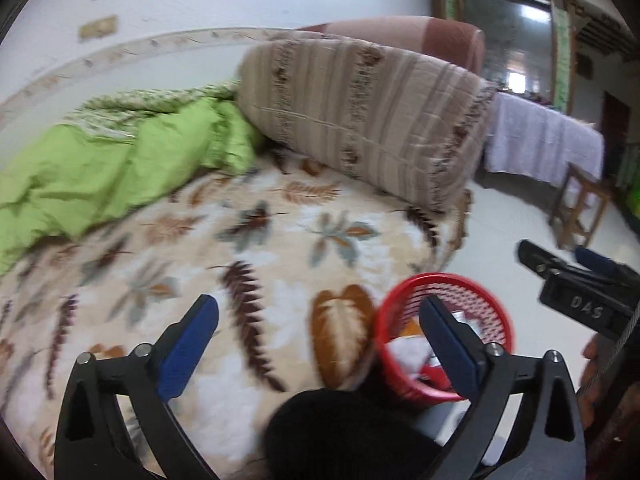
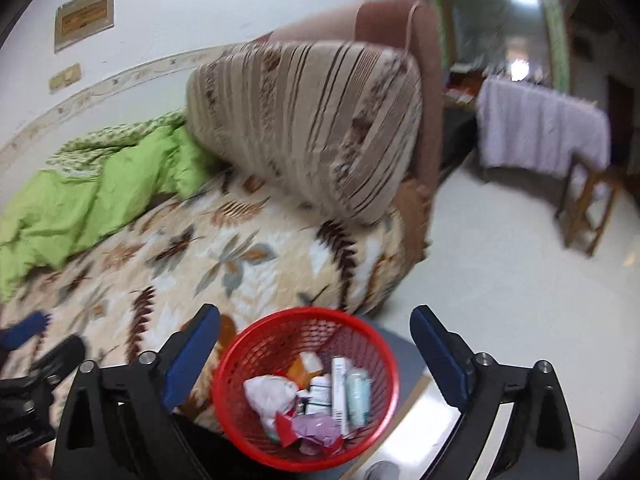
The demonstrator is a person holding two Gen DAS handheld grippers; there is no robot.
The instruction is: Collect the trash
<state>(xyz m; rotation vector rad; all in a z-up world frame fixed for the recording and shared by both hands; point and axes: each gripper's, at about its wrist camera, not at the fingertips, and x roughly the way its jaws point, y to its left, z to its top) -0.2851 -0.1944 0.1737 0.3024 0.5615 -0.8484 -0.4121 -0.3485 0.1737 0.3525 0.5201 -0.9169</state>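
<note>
A red mesh basket (image 2: 248,344) stands beside the bed and holds several pieces of trash (image 2: 312,404): crumpled paper, wrappers, small boxes and tubes. In the left wrist view the basket (image 1: 394,300) shows at the lower right, partly behind my finger. My right gripper (image 2: 316,340) is open and empty, hovering above the basket. My left gripper (image 1: 320,332) is open and empty over the leaf-patterned bedspread (image 1: 260,248). The right gripper (image 1: 560,270) also shows at the right edge of the left wrist view.
A green blanket (image 1: 100,176) lies bunched at the left of the bed. A large striped cushion (image 1: 360,116) leans at the bed's far end. A covered table (image 2: 540,128) and a wooden stool (image 2: 588,208) stand on the pale floor (image 2: 500,280) to the right.
</note>
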